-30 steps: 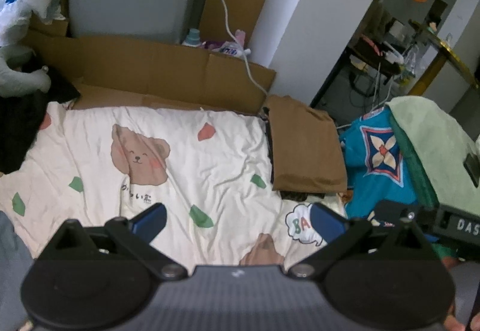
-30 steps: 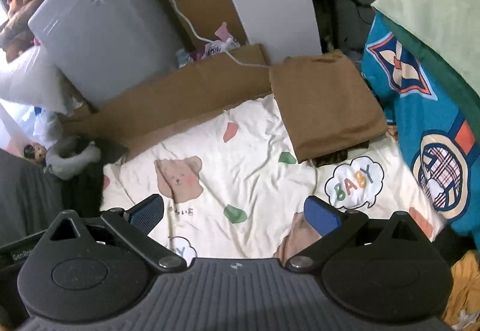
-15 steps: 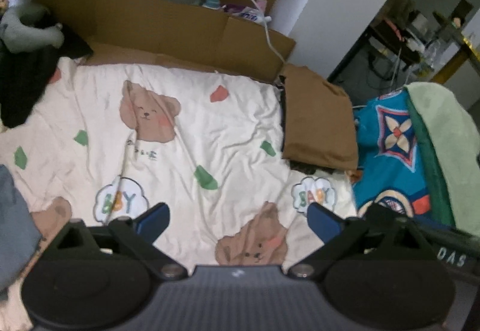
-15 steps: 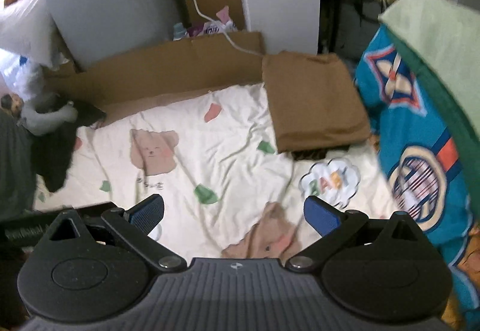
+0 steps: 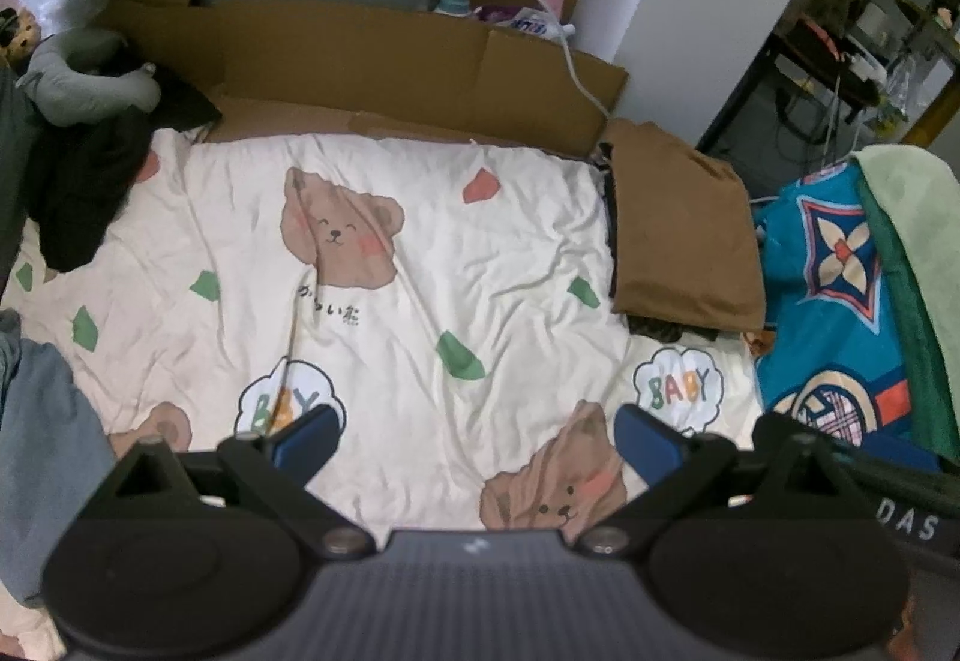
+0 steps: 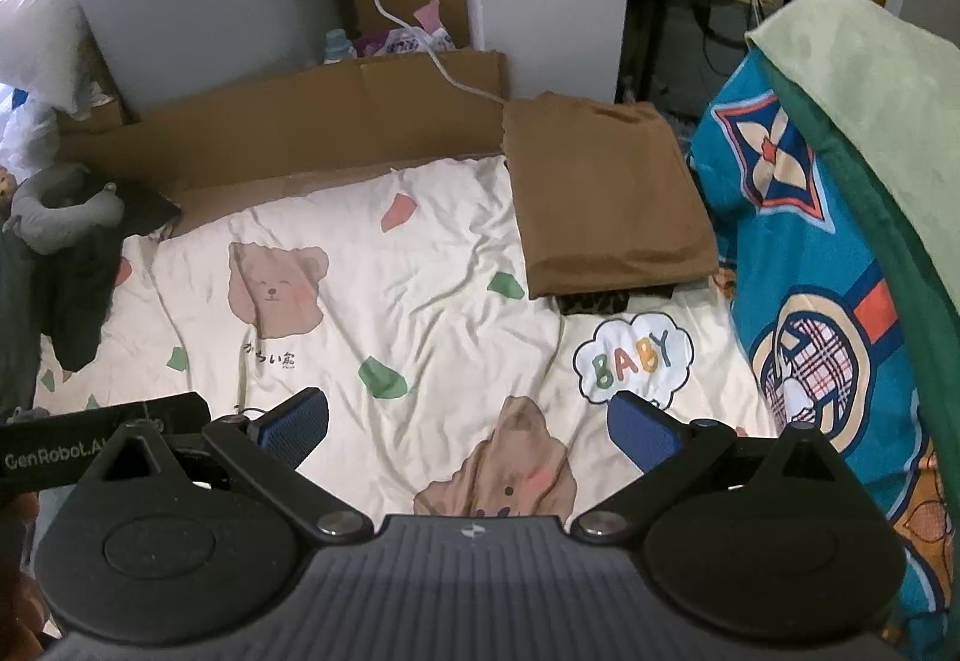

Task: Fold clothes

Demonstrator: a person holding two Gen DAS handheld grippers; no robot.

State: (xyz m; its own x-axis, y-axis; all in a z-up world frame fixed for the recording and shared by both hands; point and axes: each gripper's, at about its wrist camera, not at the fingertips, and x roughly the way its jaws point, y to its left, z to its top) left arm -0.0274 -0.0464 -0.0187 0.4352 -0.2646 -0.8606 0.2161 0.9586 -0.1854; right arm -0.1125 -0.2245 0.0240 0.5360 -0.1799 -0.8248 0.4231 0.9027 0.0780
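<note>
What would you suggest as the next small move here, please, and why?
Probably swing the left gripper toward the dark garment heaped at the bed's left edge. Both grippers are open and empty, the brown garment already lies folded, and the bear-print sheet between them is bare.

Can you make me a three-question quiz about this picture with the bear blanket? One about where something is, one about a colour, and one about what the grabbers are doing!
1. Where does the folded brown garment lie?
A. at the far right corner of the bear blanket
B. in the middle of the blanket
C. between the fingers

2. What colour are the pads on the fingers?
A. red
B. blue
C. yellow

3. What state are the left gripper and right gripper in?
A. both shut on cloth
B. one open, one shut
C. both open, holding nothing

Answers:
1 A, it lies at the blanket's far right edge, beside the cardboard.
2 B, the pads show blue in both views.
3 C, each pair of fingers stands wide apart with only blanket seen between.
</note>
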